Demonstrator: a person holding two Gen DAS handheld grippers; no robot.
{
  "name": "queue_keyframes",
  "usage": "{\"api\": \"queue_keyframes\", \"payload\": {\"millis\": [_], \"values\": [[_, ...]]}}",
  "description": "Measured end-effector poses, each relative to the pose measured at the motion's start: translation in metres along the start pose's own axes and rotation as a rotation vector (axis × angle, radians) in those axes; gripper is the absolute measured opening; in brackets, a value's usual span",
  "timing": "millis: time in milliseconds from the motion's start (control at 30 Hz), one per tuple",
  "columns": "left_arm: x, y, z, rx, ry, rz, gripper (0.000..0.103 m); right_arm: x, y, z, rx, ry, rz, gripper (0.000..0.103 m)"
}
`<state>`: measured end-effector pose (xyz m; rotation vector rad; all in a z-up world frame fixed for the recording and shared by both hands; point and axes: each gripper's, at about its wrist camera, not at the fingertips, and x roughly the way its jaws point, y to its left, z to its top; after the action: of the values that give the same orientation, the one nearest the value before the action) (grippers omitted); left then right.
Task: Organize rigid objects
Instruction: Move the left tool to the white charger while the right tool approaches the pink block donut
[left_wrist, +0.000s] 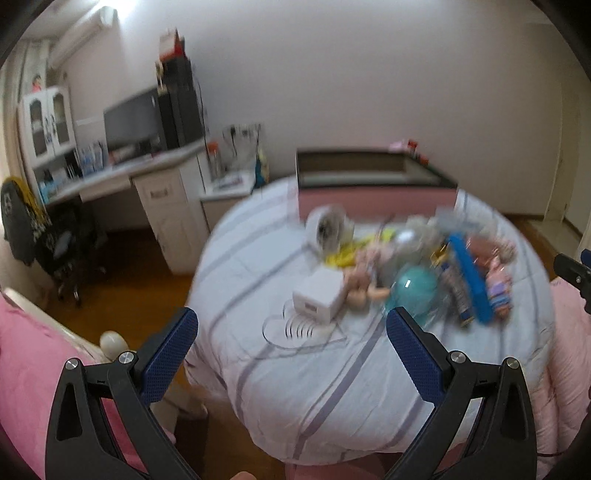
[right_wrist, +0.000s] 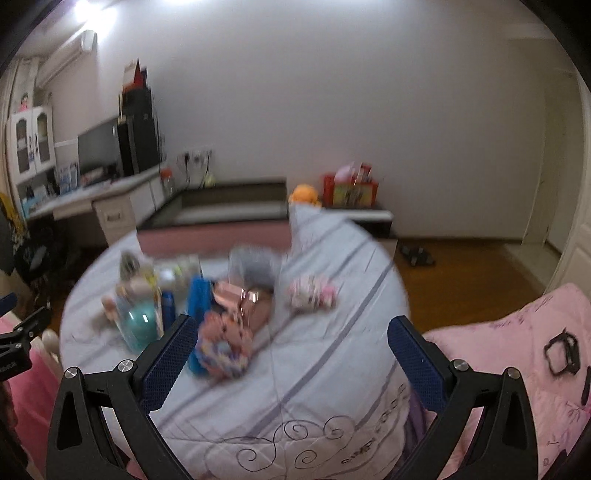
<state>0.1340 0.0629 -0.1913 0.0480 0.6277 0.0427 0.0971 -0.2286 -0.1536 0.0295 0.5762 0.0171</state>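
Note:
A blurred heap of small things lies on the striped pale-blue quilt (left_wrist: 314, 387): a white box (left_wrist: 319, 297), a white round fan (left_wrist: 327, 230), a teal ball in clear packaging (left_wrist: 413, 290), a long blue box (left_wrist: 471, 280) and pink dolls (left_wrist: 496, 286). My left gripper (left_wrist: 291, 334) hangs open above the quilt's near side, short of the white box, holding nothing. In the right wrist view the teal ball (right_wrist: 140, 321), the blue box (right_wrist: 199, 291) and a pink doll (right_wrist: 223, 343) sit by the left finger of my open, empty right gripper (right_wrist: 291, 341). A pink-white toy (right_wrist: 314, 291) lies apart.
An open box with pink sides and a dark rim (left_wrist: 373, 177) stands behind the heap. A white desk (left_wrist: 122, 177) with a monitor and a black chair (left_wrist: 55, 236) are at the left. Wooden floor (right_wrist: 472, 273) surrounds the bed. A pink blanket (right_wrist: 524, 354) lies at the right.

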Motion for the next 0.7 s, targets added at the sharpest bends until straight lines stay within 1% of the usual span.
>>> {"api": "queue_keyframes", "payload": {"millis": [133, 200, 300, 367, 400, 467, 600, 667, 700], "values": [[0.027, -0.002, -0.001, -0.001, 0.039, -0.014, 0.103, 0.024, 0.005, -0.008, -0.036, 0.06, 0.033, 0.103], [0.037, -0.001, 0.001, 0.003, 0.06, -0.002, 0.103, 0.033, 0.008, -0.011, -0.045, 0.084, 0.052, 0.103], [0.055, 0.006, 0.002, 0.011, 0.085, 0.017, 0.103, 0.044, 0.012, -0.014, -0.048, 0.108, 0.067, 0.103], [0.067, 0.011, 0.004, 0.009, 0.095, 0.015, 0.103, 0.05, 0.012, -0.014, -0.04, 0.111, 0.084, 0.103], [0.074, 0.012, 0.005, 0.007, 0.107, 0.005, 0.103, 0.051, 0.012, -0.013, -0.034, 0.109, 0.096, 0.103], [0.082, 0.012, 0.009, 0.004, 0.113, -0.04, 0.103, 0.055, 0.013, -0.01, -0.027, 0.106, 0.109, 0.103], [0.092, 0.012, 0.01, 0.018, 0.113, -0.064, 0.103, 0.062, 0.024, -0.007, -0.039, 0.113, 0.155, 0.103], [0.103, 0.014, 0.006, 0.009, 0.155, -0.086, 0.103, 0.071, 0.029, -0.009, -0.045, 0.134, 0.162, 0.103], [0.103, 0.015, 0.003, 0.006, 0.143, -0.093, 0.103, 0.076, 0.032, -0.01, -0.047, 0.156, 0.162, 0.103]]}}
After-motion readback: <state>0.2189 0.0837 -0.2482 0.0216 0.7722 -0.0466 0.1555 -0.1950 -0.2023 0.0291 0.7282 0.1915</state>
